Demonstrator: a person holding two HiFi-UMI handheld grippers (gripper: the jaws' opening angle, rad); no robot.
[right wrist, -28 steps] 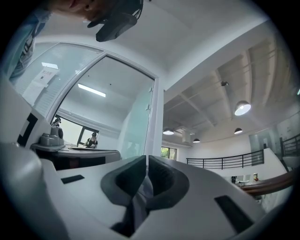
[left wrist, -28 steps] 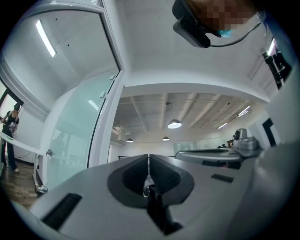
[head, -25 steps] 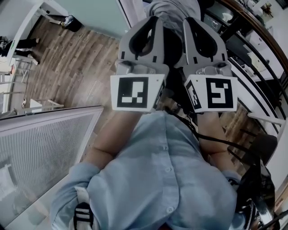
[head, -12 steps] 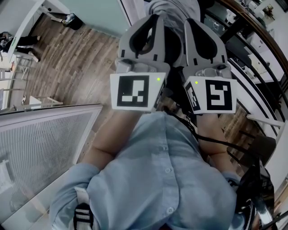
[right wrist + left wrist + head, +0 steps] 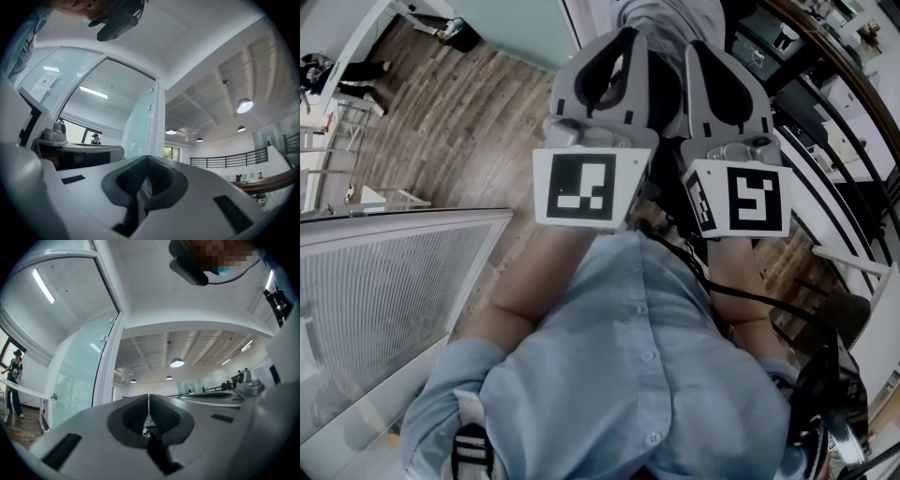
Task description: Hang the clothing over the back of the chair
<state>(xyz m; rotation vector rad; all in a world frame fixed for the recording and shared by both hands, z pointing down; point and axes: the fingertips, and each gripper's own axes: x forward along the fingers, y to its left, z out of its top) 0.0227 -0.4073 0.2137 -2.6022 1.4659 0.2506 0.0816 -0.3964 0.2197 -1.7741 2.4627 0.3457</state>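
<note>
Grippers, pair: left gripper (image 5: 622,37), jaws closed flush, nothing between them; right gripper (image 5: 701,45), likewise closed and empty. Both are held side by side close in front of the person's chest, tips tilted slightly upward, so each gripper view takes in the glass partition (image 5: 75,371) and ceiling lamps (image 5: 177,363) and no garment at all. Clothing: the probable match is grey fabric (image 5: 661,14) at the top edge of the head view, beyond and between the two sets of tips and largely hidden by them; it is not held. Chair: not identified with certainty; a dark rounded form (image 5: 848,309) at lower right may be one. Hazards, as judged: (1) reaching with the jaws closed would shove or bunch the fabric instead of taking it; (2) with the garment masked by the grippers and absent from both gripper views, a grab made blind may catch only a thin fold, which could slip free when lifted; (3) a black cable (image 5: 750,298) crosses the right forearm and a railing (image 5: 834,187) stands close on that side, either of which could snag a wide swing toward the chair.
</note>
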